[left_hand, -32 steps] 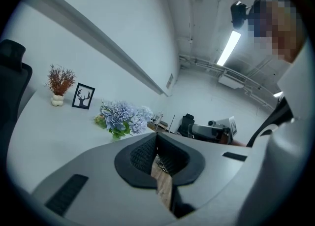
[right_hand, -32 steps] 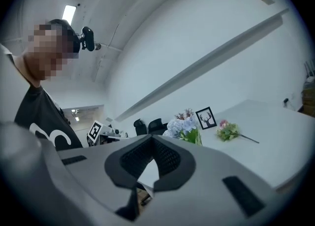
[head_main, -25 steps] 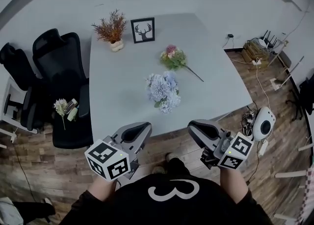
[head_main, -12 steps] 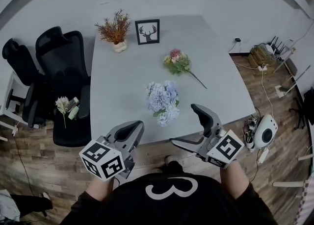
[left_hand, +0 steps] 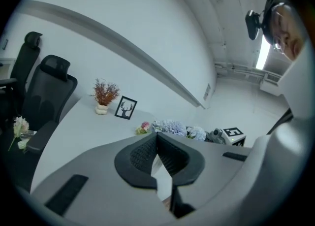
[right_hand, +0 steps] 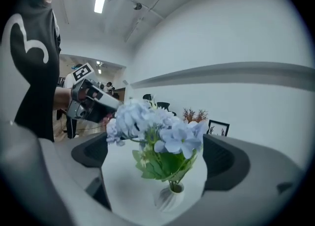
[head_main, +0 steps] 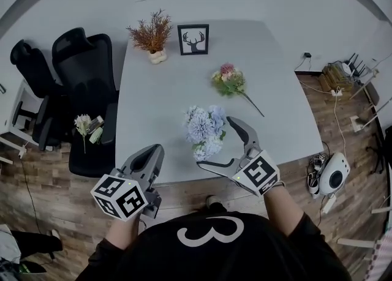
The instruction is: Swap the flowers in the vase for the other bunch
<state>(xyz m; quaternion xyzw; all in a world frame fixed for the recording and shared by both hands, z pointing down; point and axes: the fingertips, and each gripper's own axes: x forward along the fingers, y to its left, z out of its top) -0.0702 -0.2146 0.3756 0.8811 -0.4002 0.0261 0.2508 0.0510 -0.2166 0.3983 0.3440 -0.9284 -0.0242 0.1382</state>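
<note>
Head view: the right gripper (head_main: 215, 142) spreads its jaws around the blue flowers (head_main: 205, 128) near the table's (head_main: 153, 90) front edge; the pink bunch (head_main: 228, 81) lies beyond, bare tabletop between. Left gripper view: the left gripper (left_hand: 156, 141) is closed, empty. Right gripper view: the vase (right_hand: 170, 198) stands between the opening pads, touching neither.

tabletop (head_main: 159, 102): smooth, matt, pale grey | floor (head_main: 55, 194): wood planks, low sheen | vase (right_hand: 169, 198): white, ribbed, slight gloss | blue flowers (right_hand: 147, 121): cloth-like petals, matt | left gripper (left_hand: 156, 139): matt grey plastic shell; pads (left_hand: 140, 157) black, finely ribbed | chairs (head_main: 82, 84): black, matt
</note>
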